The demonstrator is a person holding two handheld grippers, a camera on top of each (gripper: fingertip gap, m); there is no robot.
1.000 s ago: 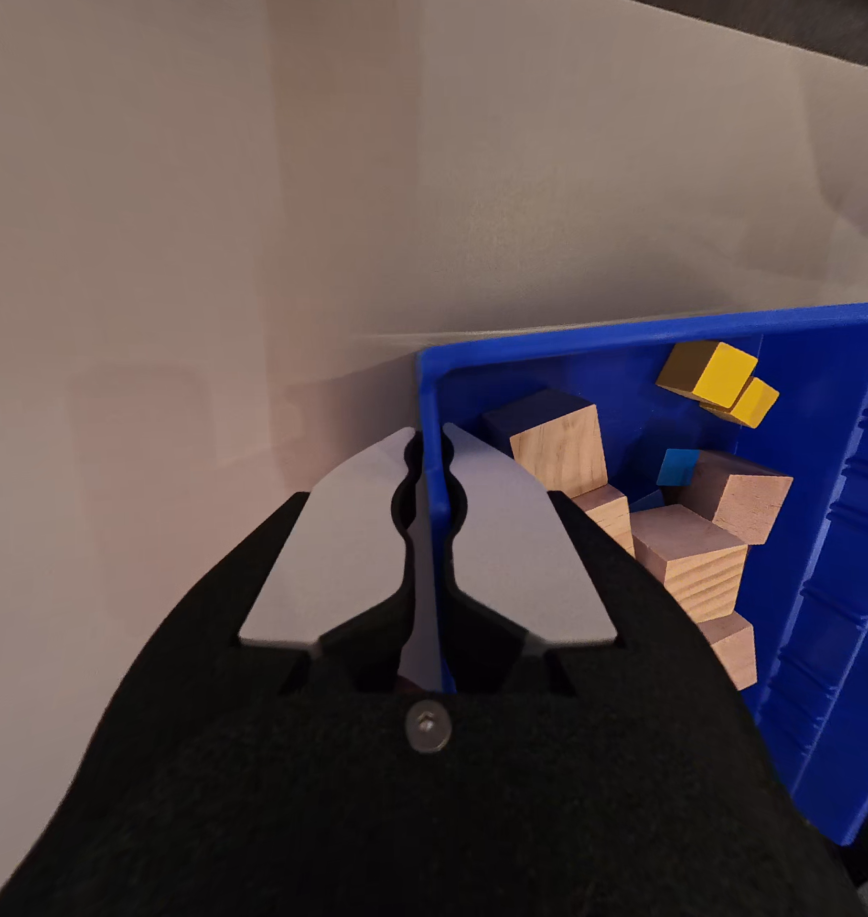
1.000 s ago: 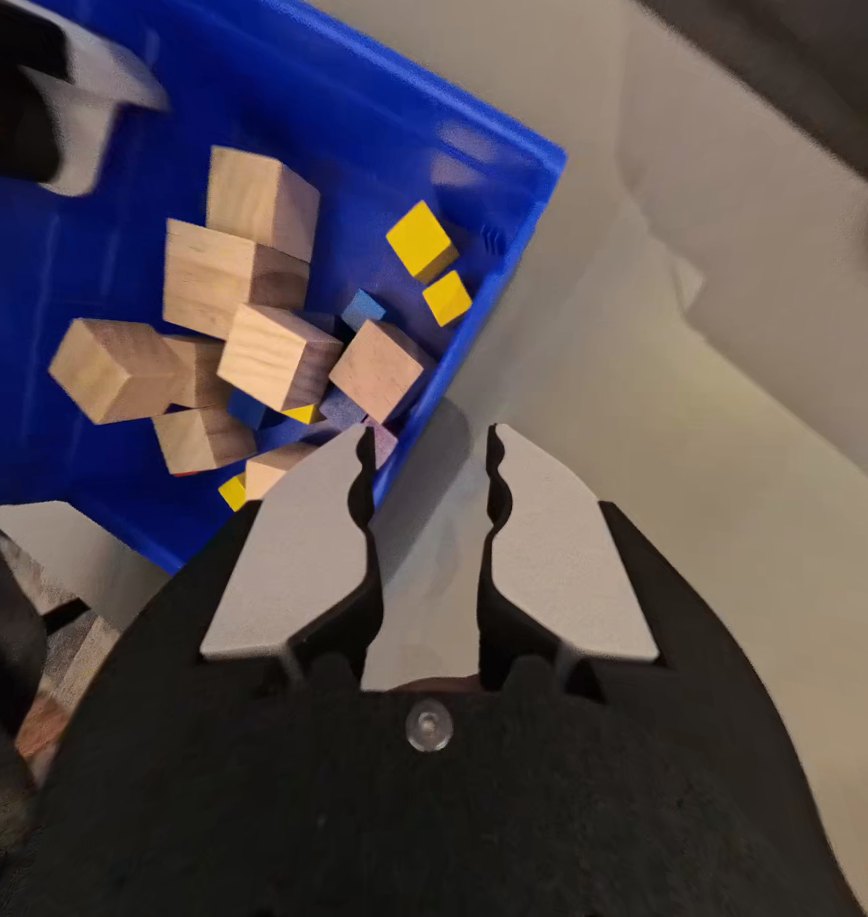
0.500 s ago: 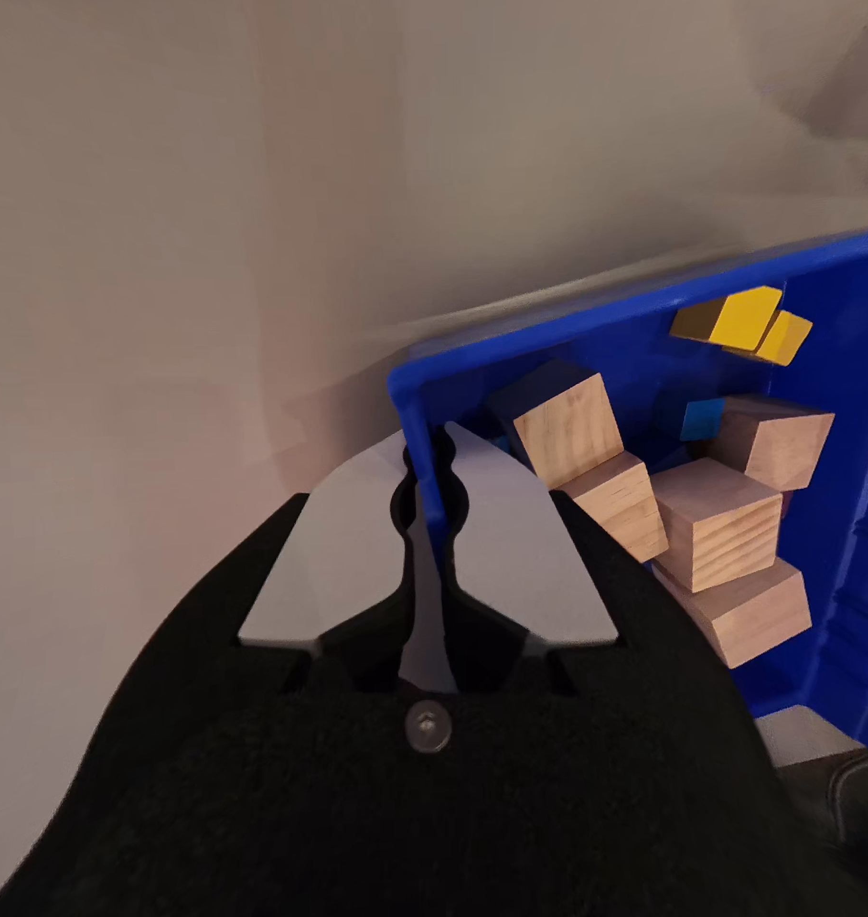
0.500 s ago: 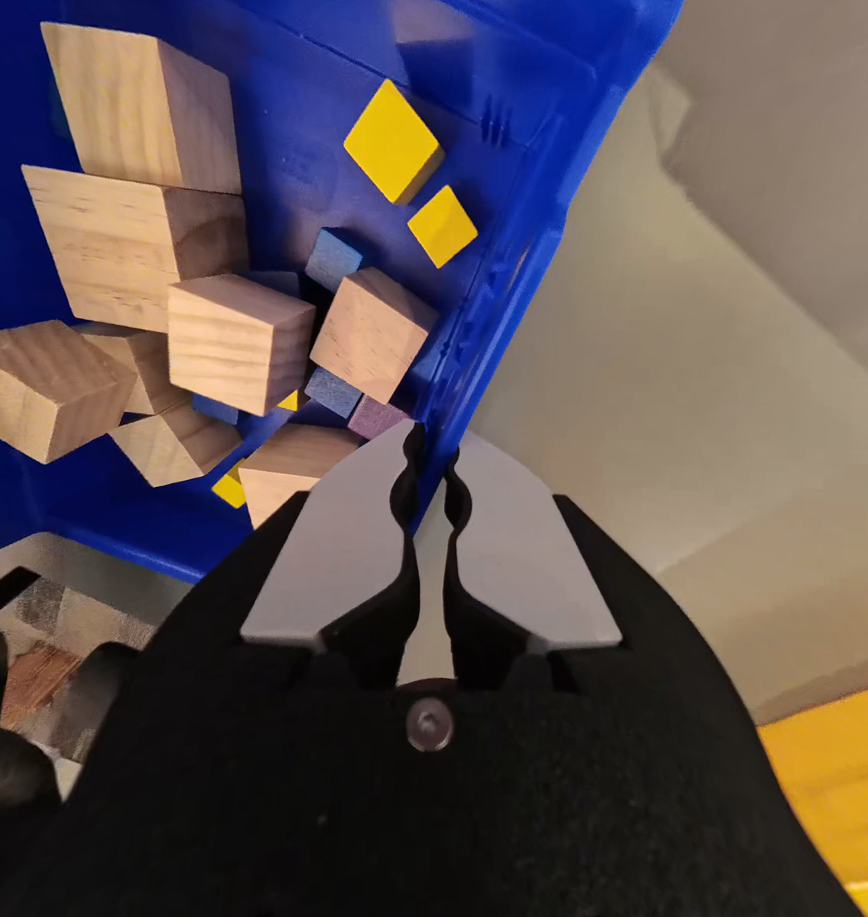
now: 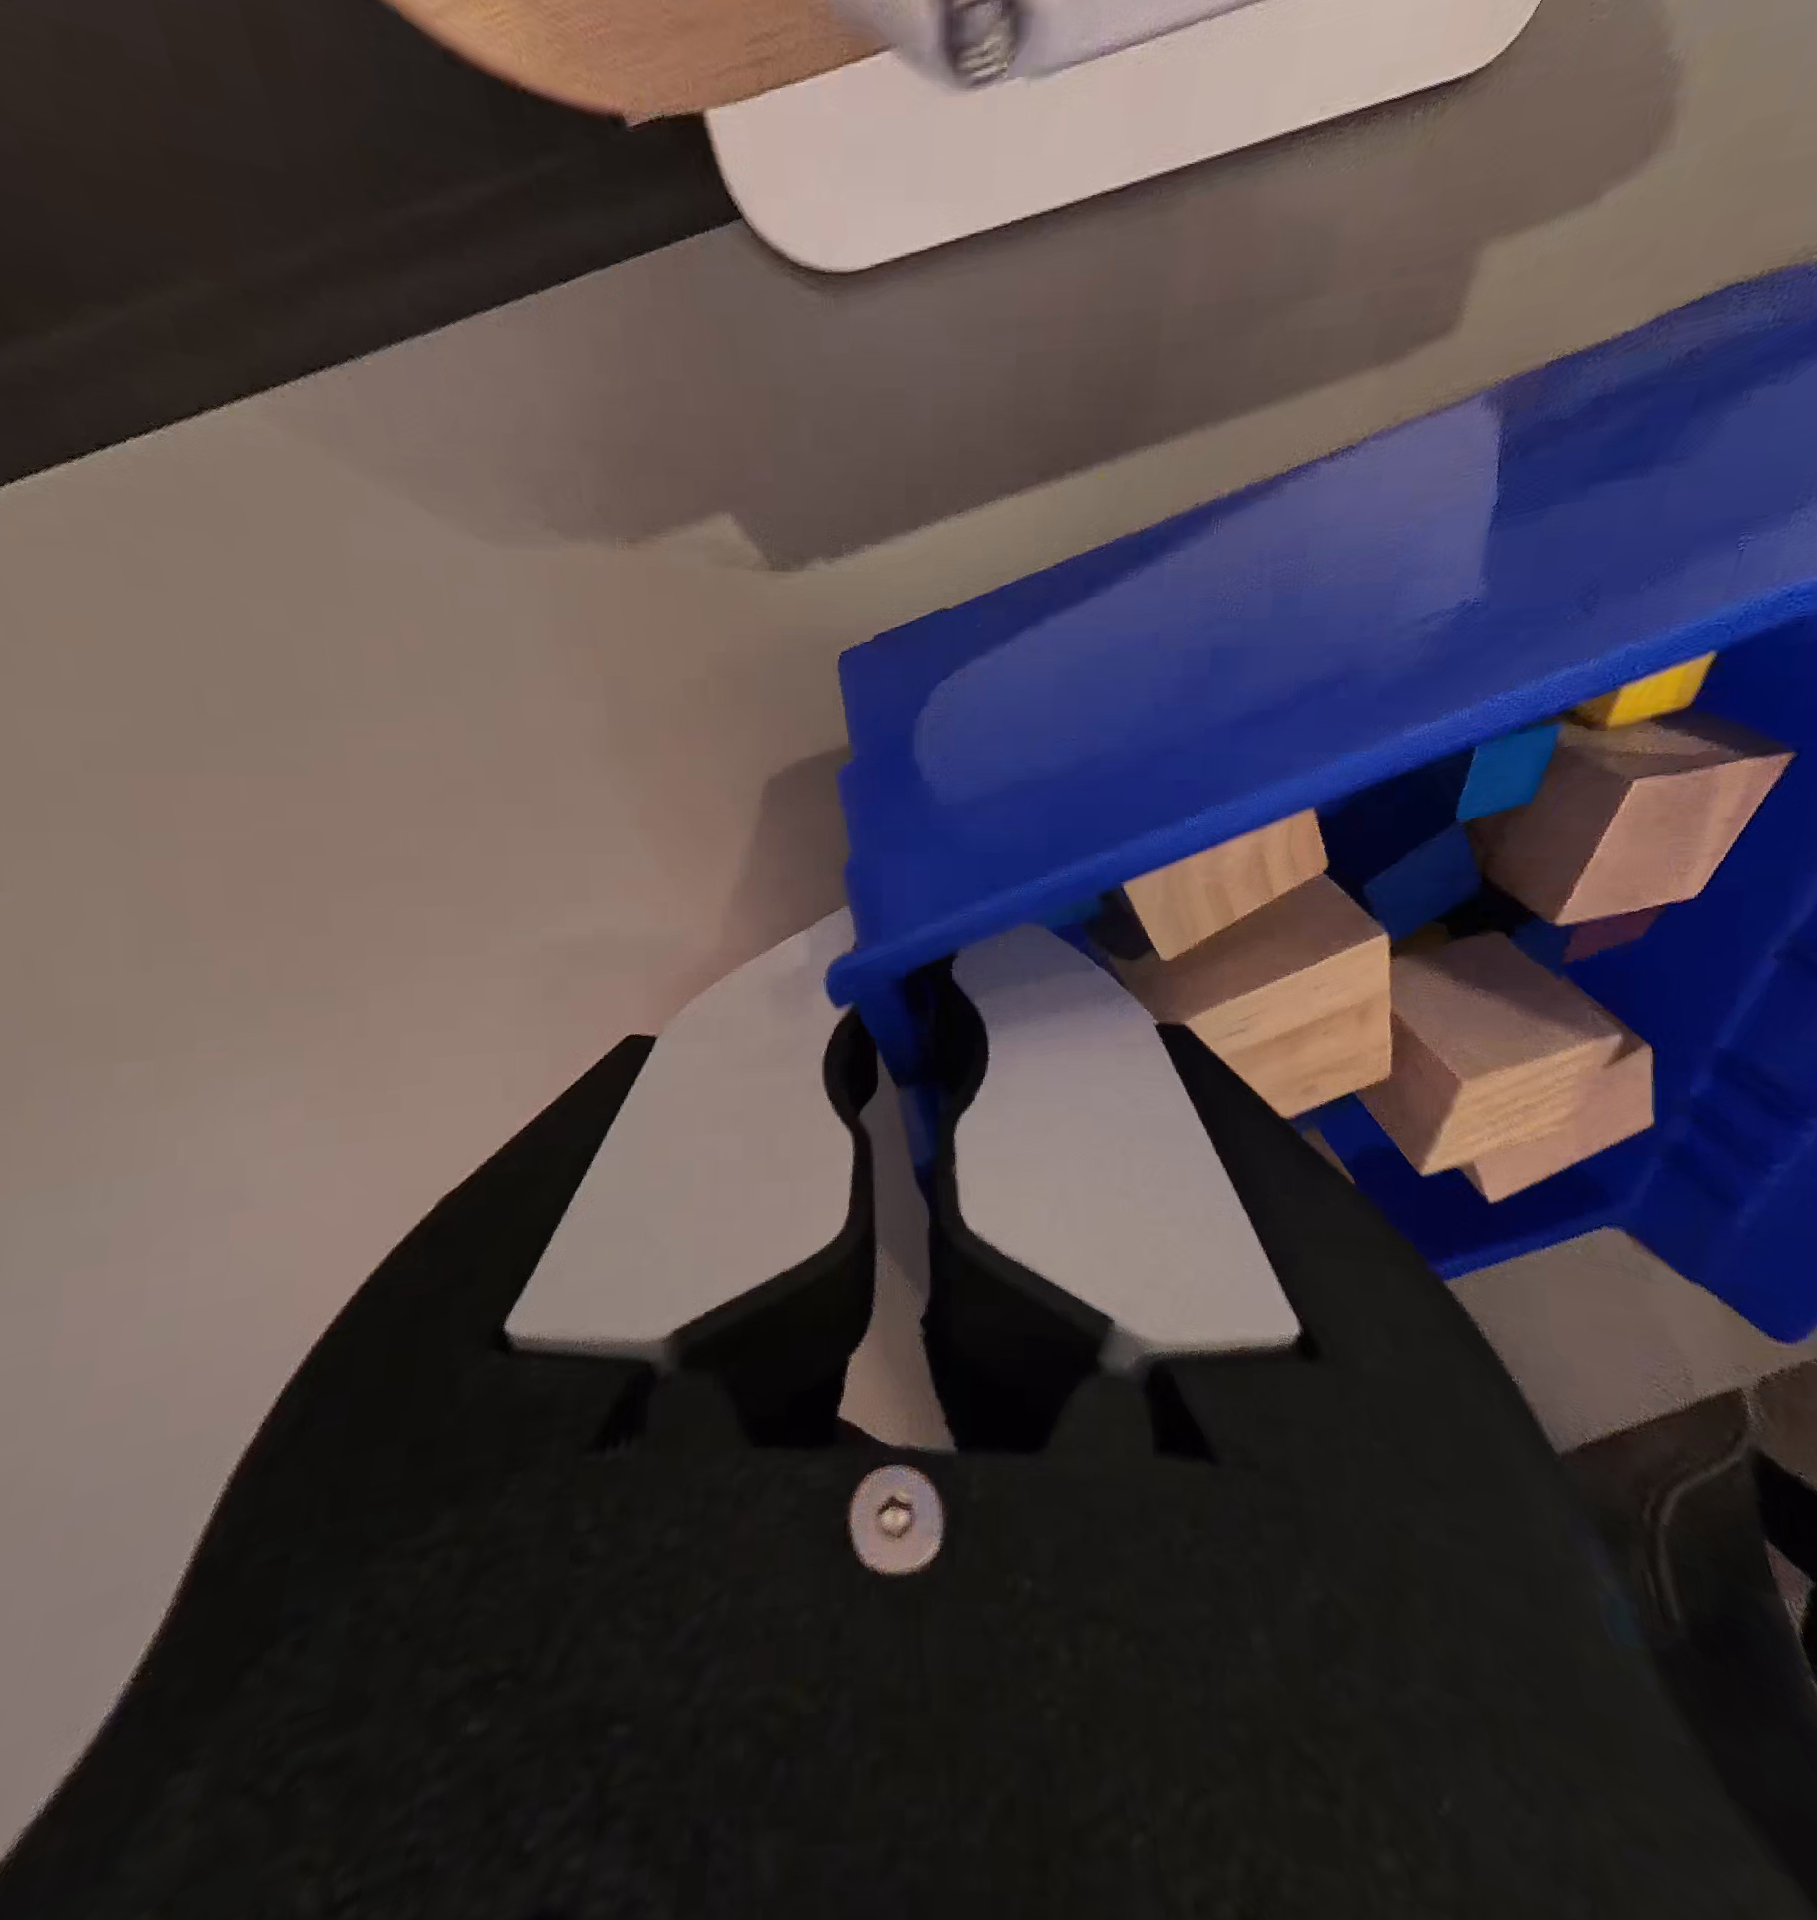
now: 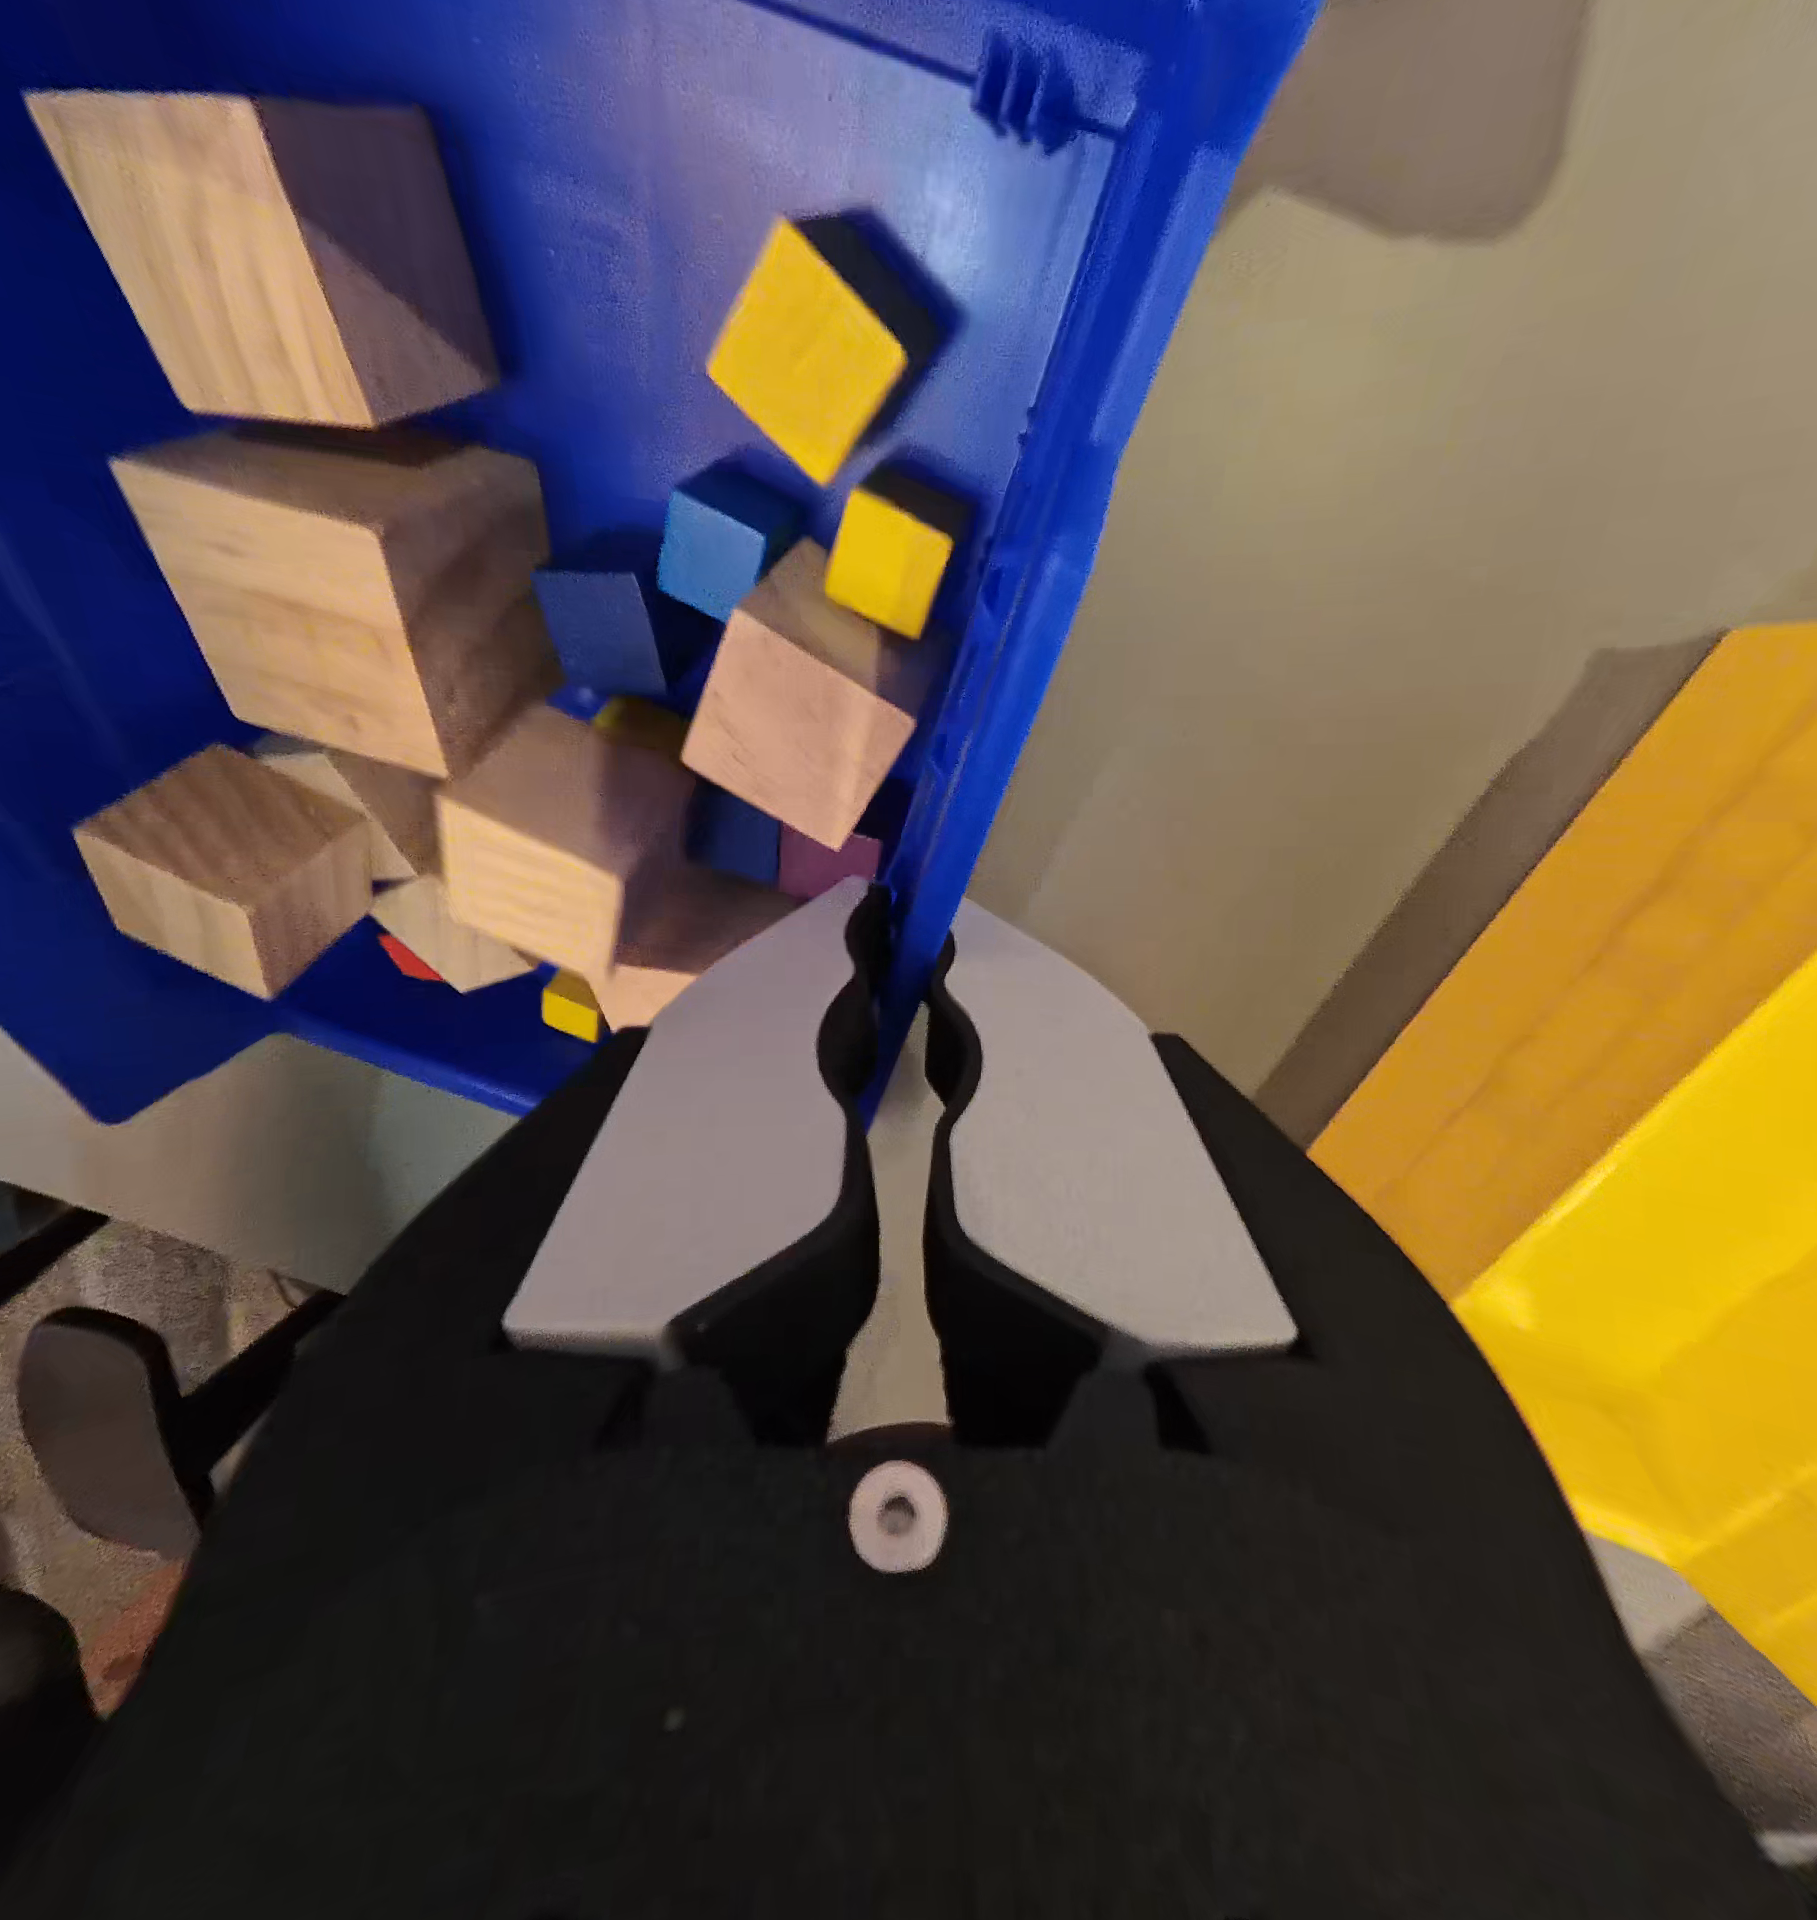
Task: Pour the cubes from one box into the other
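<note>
Left wrist view. The left gripper (image 5: 909,1023) is clamped on the side wall of the blue box (image 5: 1174,727), one finger outside the wall and one inside, just at the box's near corner. The box is tilted so that its outer wall faces the camera. Plain wooden cubes (image 5: 1288,997) are piled inside against the gripped wall; smaller blue cubes (image 5: 1512,774) and a yellow cube (image 5: 1652,696) lie deeper in. A white plate with a screw (image 5: 987,145) sits at the far edge of the grey table (image 5: 312,831).

Right wrist view. The right gripper (image 6: 899,935) is closed on the opposite wall of the blue box (image 6: 1080,436), near its lower corner. Wooden cubes (image 6: 332,592) crowd toward that corner, with two yellow cubes (image 6: 810,343), blue cubes (image 6: 722,551) and a purple cube (image 6: 826,862) among them. A yellow box (image 6: 1662,1195) stands to the right on the table (image 6: 1299,520), apart from the blue one.
</note>
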